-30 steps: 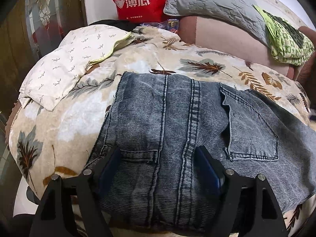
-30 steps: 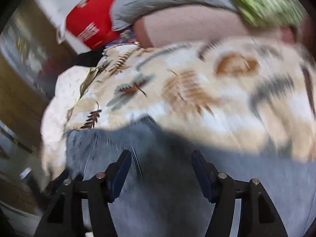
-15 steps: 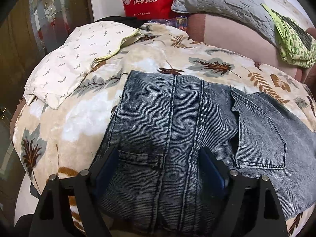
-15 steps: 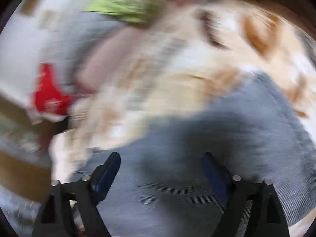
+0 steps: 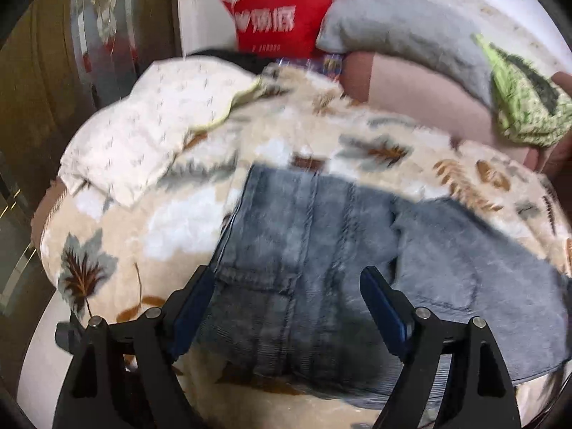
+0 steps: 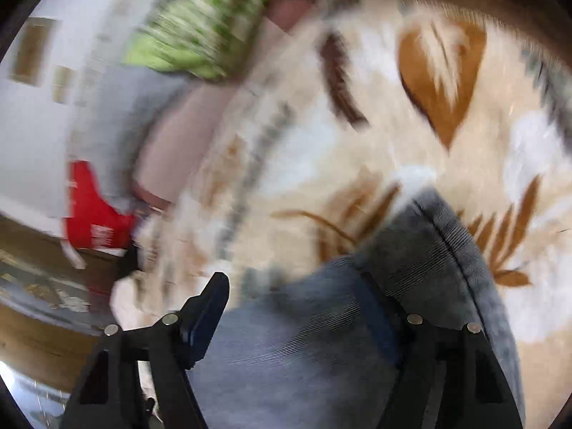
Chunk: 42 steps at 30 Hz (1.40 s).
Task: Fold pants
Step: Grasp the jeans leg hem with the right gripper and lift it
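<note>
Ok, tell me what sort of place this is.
Most likely a bedroom at home: gray jeans lie on a bed under a leaf-print fleece blanket, with a gray pillow and a cream pillow behind.

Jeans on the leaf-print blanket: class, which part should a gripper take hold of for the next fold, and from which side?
Grip the jeans at the waistband edge, the thick straight hem lying nearest the left gripper, coming in low from the near side. Its jaws stand open astride that edge. The blanket is soft, so slide one finger under the cloth.
</note>
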{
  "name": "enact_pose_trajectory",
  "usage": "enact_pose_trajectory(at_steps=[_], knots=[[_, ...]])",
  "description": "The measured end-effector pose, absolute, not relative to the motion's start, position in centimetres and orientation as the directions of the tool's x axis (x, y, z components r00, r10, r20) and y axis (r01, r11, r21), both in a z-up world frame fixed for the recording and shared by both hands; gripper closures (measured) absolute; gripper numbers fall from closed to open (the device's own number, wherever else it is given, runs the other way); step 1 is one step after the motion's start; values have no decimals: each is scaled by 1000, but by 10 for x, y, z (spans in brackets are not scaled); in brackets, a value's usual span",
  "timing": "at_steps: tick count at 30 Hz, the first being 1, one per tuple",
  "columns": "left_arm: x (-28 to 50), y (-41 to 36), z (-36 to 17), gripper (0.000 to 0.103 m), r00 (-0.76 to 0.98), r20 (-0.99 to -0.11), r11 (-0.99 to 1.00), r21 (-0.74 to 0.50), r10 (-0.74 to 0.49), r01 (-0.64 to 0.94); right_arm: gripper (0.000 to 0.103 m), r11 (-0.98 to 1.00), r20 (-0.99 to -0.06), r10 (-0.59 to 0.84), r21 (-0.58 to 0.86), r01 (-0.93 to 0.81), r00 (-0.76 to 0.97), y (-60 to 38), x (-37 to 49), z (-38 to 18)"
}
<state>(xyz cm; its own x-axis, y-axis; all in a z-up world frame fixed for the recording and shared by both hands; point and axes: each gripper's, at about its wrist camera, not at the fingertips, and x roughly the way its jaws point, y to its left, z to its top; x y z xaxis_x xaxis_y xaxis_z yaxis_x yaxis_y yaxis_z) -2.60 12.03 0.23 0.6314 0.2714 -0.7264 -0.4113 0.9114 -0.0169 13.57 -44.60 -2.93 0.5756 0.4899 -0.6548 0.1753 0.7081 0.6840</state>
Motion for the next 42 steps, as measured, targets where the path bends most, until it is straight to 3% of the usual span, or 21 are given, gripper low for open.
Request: enact_pose_trajectory(at_steps=[4,11,18,20,24,25,26,28,33,35,37,39,40,41,42], knots=[[-21,94,23,18,711,-681,950,-74,173,-302,27,702,-644,426,678,217,635,-462,72,6],[-4,51,20,18,717,-697,985,-119,7,-126,27,583,-694,395,695,420,602,-490,-37,-35],[2,21,2,18,653,-754,988,-143,-69,-62,27,521,-662,397,733,437,636,-509,-26,-52],[5,12,-1,18,633,-770,987,-149,-82,-53,27,540,-702,374,696,474,606,-509,-10,-58],[15,-12,-7,18,588,-802,987,-154,-103,-37,26,518,-696,378,706,484,611,-511,-1,-62],[18,-18,-7,18,579,-808,988,-152,-104,-35,30,543,-704,367,693,474,608,-509,1,-61],[23,-26,-7,18,571,-814,989,-148,-106,-26,51,564,-719,349,673,479,601,-507,2,-60],[32,-49,-5,18,561,-820,992,-129,-113,11,71,569,-731,343,662,488,590,-512,-1,-64],[53,-111,-5,18,543,-831,990,-69,-123,120,68,585,-718,364,672,454,593,-511,-3,-60],[63,-130,-11,18,516,-847,989,-64,-125,135,44,556,-706,376,690,463,600,-514,-4,-64],[69,-141,-14,18,516,-848,989,-63,-124,135,43,500,-673,399,729,467,623,-519,-7,-71],[73,-150,-19,18,509,-853,989,-51,-116,139,44,499,-668,404,734,461,625,-521,-6,-72],[75,-156,-24,18,504,-857,988,-34,-105,148,53,519,-680,398,721,460,616,-521,-5,-71],[77,-161,-31,18,495,-865,989,-3,-78,150,69,540,-695,386,703,463,606,-520,-4,-71],[79,-165,-40,18,478,-877,988,28,-49,152,73,553,-707,378,690,466,598,-520,-4,-71]])
